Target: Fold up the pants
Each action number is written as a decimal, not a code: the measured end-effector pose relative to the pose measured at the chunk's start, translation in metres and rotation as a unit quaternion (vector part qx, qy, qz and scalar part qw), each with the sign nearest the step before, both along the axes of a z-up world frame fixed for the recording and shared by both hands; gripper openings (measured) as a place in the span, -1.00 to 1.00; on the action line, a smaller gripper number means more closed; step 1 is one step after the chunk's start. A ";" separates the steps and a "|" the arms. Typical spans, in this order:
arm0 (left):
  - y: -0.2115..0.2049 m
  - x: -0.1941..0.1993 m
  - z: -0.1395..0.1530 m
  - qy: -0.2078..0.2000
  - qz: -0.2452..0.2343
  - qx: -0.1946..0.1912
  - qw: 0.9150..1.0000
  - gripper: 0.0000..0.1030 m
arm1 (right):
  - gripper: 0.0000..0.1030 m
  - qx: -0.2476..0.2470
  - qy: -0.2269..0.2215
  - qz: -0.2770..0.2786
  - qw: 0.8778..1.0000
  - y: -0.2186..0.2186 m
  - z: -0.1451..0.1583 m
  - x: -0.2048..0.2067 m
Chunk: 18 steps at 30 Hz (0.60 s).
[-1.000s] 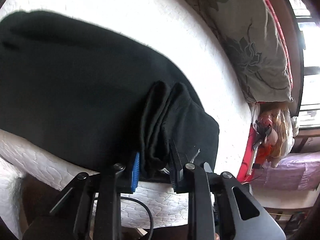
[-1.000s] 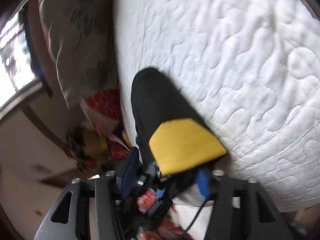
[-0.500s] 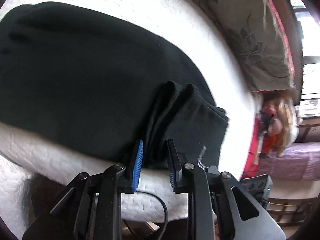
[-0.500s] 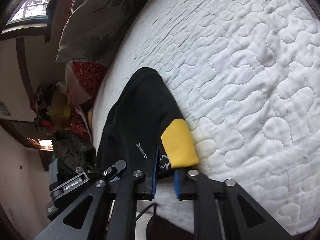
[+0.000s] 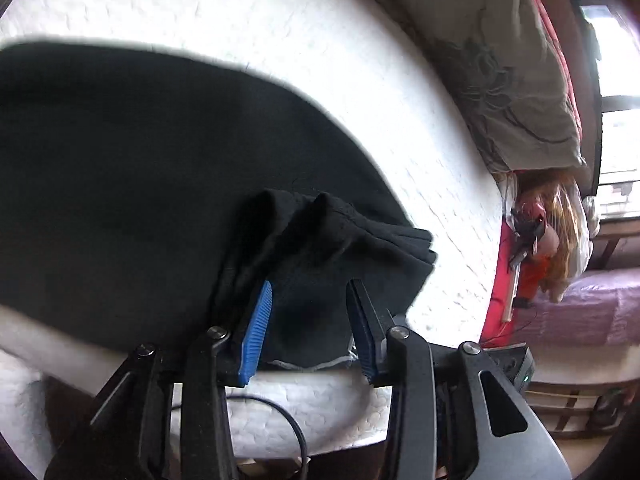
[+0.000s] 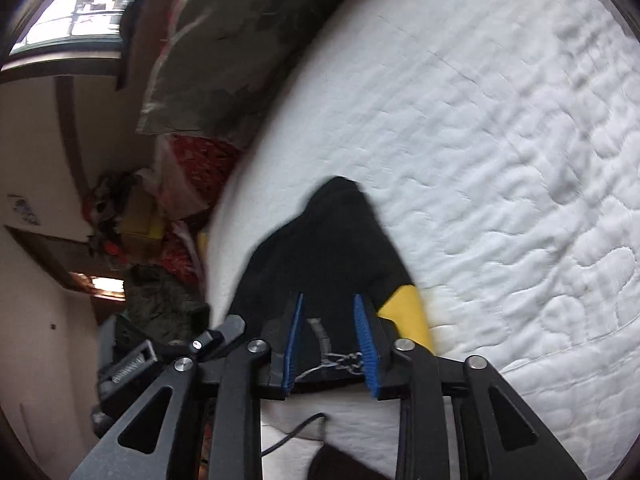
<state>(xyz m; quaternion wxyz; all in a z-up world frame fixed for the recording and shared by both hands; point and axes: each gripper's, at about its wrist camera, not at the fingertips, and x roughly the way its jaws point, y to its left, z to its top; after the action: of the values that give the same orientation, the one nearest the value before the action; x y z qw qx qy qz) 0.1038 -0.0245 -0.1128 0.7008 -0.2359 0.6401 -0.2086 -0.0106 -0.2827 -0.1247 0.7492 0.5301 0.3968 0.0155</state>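
Left tongs (image 5: 308, 296) released, right tongs (image 6: 328, 312) released, black pants (image 5: 160, 184) blurred, left end cut off

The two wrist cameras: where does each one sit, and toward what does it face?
Left wrist: on the left gripper, facing black pants on the white mattress; jaws open.
Right wrist: on the right gripper, facing the pants' yellow patch; jaws open.
Shared: pants, mattress, floral pillow.
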 end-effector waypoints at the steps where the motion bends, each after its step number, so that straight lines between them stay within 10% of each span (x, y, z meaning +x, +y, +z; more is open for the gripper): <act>1: 0.002 0.001 0.000 0.000 0.005 -0.008 1.000 -0.29 | -1.00 -0.004 0.001 0.001 1.000 -0.001 -0.003 -0.003; 18: 0.184 -0.027 0.012 0.026 0.131 -0.081 0.988 -0.18 | -0.69 -0.100 -0.004 0.077 0.992 0.059 0.057 0.024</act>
<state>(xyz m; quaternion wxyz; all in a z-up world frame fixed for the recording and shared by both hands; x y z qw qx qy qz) 0.0771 0.1595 -0.1010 0.6840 -0.3788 0.6027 -0.1596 0.0138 -0.2236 -0.0679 0.7967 0.4201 0.4331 0.0352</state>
